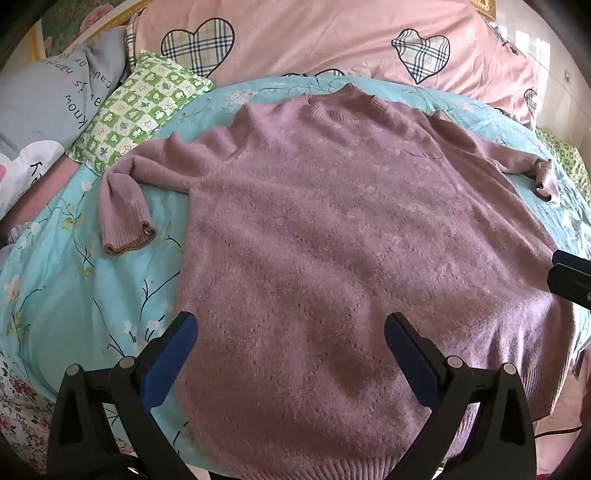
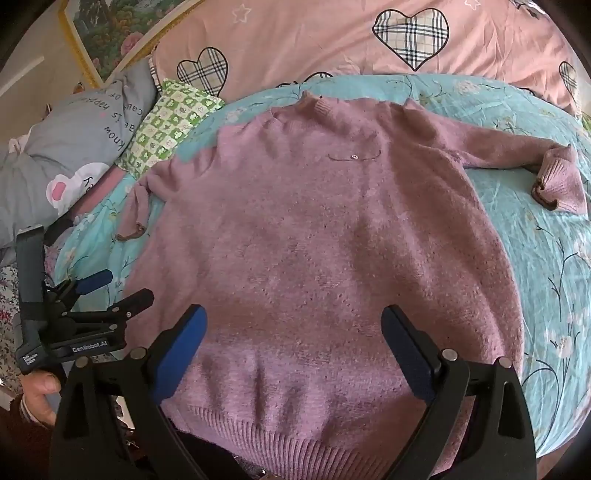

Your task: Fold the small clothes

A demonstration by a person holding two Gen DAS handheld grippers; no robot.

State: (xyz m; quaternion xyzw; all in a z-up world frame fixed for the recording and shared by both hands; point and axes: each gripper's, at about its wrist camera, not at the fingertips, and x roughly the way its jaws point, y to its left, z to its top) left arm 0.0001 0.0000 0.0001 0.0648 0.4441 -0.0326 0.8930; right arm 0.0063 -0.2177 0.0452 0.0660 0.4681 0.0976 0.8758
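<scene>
A mauve knitted sweater (image 1: 332, 229) (image 2: 325, 240) lies flat and face up on a turquoise floral sheet (image 1: 92, 295) (image 2: 546, 266). Its collar is at the far side and both sleeves spread outward with the cuffs bent toward me. My left gripper (image 1: 290, 328) hovers open above the lower left part of the sweater's body, nothing between its blue pads. My right gripper (image 2: 293, 325) is open above the hem area, also holding nothing. The left gripper (image 2: 114, 286) shows from the side in the right wrist view, held by a hand (image 2: 38, 391).
A pink duvet with plaid hearts (image 1: 314, 40) (image 2: 351, 44) bunches along the far side. A green checked pillow (image 1: 140, 110) (image 2: 173, 122) and a grey printed pillow (image 1: 51, 96) (image 2: 74, 140) lie at the far left. A framed picture (image 2: 110, 33) leans behind them.
</scene>
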